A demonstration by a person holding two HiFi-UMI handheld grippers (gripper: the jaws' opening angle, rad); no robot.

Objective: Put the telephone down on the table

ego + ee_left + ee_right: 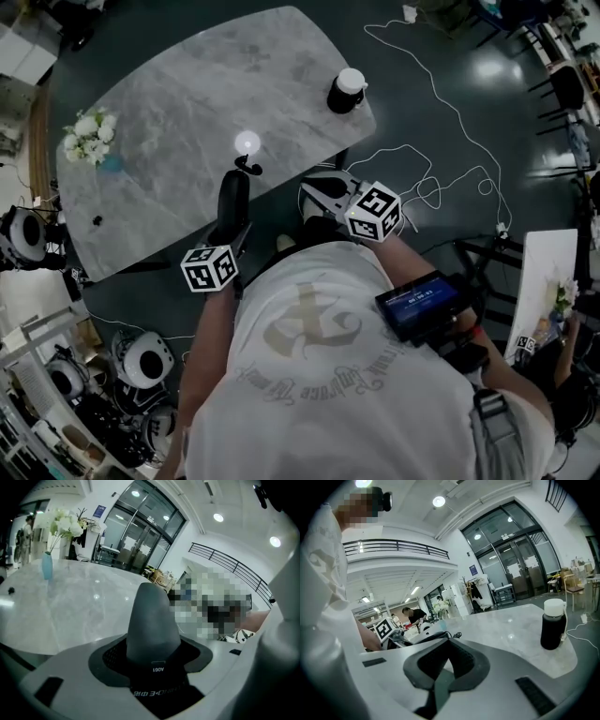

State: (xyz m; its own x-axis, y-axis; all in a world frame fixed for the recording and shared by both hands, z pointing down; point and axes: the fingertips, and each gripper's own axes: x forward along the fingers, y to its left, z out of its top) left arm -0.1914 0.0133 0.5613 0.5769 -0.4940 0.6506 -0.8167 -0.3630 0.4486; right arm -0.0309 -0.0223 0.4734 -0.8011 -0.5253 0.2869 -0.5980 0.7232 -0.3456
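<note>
Item: telephone (232,200), dark grey handset, clamped lengthwise in the fingers of the left gripper (228,234) and held above the near edge of the tabletop (178,94); not yet set down. Right gripper (324,193): fingers parted, nothing between them. Hazards, as judged: released this near the edge, the handset could slide off; dropped from height, it could bounce. Containers: dark bottle (346,92), white-capped, contents undeterminable, far corner; blue vase (112,162) holding white flowers (86,134), left end.
</note>
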